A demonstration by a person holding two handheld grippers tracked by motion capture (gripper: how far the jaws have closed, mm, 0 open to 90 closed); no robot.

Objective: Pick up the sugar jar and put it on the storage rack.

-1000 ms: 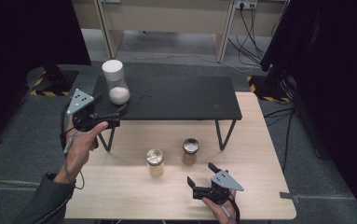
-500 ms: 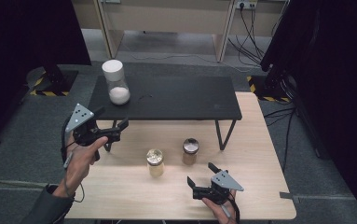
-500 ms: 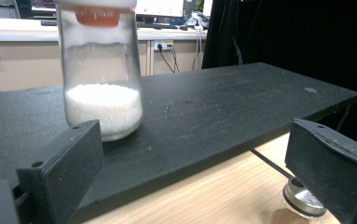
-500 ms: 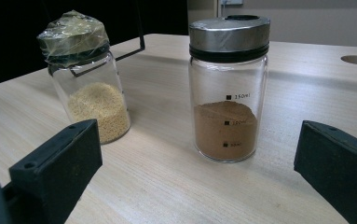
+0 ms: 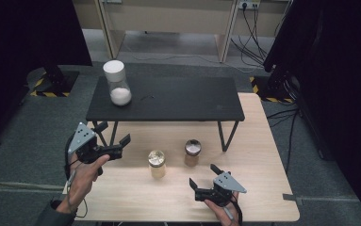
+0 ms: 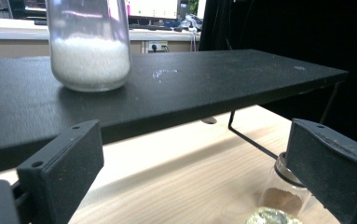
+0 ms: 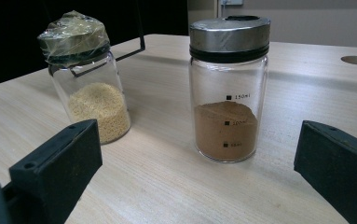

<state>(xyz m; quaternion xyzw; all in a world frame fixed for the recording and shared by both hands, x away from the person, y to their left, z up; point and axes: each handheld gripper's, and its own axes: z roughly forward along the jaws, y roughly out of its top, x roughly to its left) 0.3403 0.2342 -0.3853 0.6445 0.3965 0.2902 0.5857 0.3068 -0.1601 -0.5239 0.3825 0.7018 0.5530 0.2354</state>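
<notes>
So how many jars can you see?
3. The white-lidded jar of white powder stands on the black shelf. The yellow-grain jar and the brown-powder jar stand side by side on the wooden table in front.

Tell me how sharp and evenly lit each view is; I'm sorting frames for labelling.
High view: soft overall, dark at both sides, the wooden table evenly lit. Left gripper view: the black shelf casts a shadow band on the wood; the near jaws are blurred. Right gripper view: the brown-powder jar is sharp, its volume marks readable, the background soft.
</notes>
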